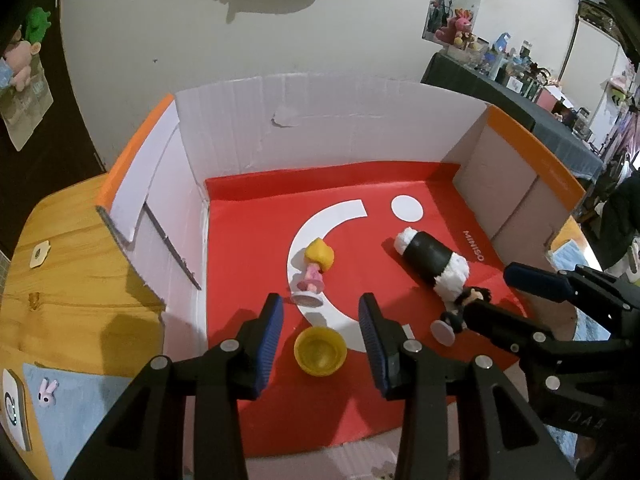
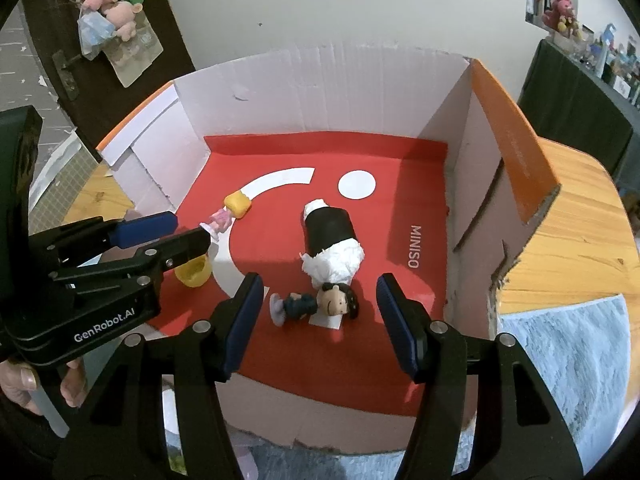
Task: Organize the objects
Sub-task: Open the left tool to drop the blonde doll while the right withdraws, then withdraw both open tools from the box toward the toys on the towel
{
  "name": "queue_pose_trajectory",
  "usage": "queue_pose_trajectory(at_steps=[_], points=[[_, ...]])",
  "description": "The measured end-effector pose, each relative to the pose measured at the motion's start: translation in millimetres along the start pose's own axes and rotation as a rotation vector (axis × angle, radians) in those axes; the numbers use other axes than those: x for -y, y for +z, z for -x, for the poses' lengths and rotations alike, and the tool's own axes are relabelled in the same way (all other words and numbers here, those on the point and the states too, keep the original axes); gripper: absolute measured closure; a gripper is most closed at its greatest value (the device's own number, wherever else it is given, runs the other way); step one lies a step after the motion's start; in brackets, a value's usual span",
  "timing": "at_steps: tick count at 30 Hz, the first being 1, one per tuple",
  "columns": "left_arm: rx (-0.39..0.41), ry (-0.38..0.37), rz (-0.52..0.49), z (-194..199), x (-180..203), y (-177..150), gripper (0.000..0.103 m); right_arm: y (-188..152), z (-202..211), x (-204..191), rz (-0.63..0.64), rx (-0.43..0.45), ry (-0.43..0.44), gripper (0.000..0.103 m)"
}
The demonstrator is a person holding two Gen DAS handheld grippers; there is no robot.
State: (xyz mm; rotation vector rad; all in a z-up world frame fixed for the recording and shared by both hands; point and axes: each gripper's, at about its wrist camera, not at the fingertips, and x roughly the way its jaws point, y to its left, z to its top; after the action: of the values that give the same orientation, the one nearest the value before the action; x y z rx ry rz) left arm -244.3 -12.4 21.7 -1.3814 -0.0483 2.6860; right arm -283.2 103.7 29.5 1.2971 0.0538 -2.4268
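yellow cup (image 2: 193,272) half hidden behind left gripper (image 1: 321,340), apparently untouched; right gripper (image 2: 319,322) likewise released.

Both wrist views look down into the box (image 1: 320,128).

A lived-in home room — plush toys (image 2: 108,0) hang on a dark door (image 2: 132,40), a poster (image 1: 454,0) is taped to the plain wall, and a cloth-covered side table (image 1: 520,96) is crowded with figurines beside the wooden worktop (image 1: 72,264).
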Motion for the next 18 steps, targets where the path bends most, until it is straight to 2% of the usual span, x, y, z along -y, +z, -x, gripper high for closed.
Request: queue_pose_trajectory(at_steps=[4,13,15,18], points=[[0.013,0.007,0.001,7,1,-4,0.051,-3,5,-1,0.003,0.010,0.004,0.038],[0.031,0.012,0.005,18,3,-9,0.050,-9,17,-5,0.007,0.030,0.008,0.037],[0.034,0.013,0.002,21,3,-11,0.044,-11,19,-6,0.008,0.033,0.009,0.035],[0.045,0.012,-0.001,25,5,-14,0.040,-13,23,-7,0.009,0.036,0.015,0.032]])
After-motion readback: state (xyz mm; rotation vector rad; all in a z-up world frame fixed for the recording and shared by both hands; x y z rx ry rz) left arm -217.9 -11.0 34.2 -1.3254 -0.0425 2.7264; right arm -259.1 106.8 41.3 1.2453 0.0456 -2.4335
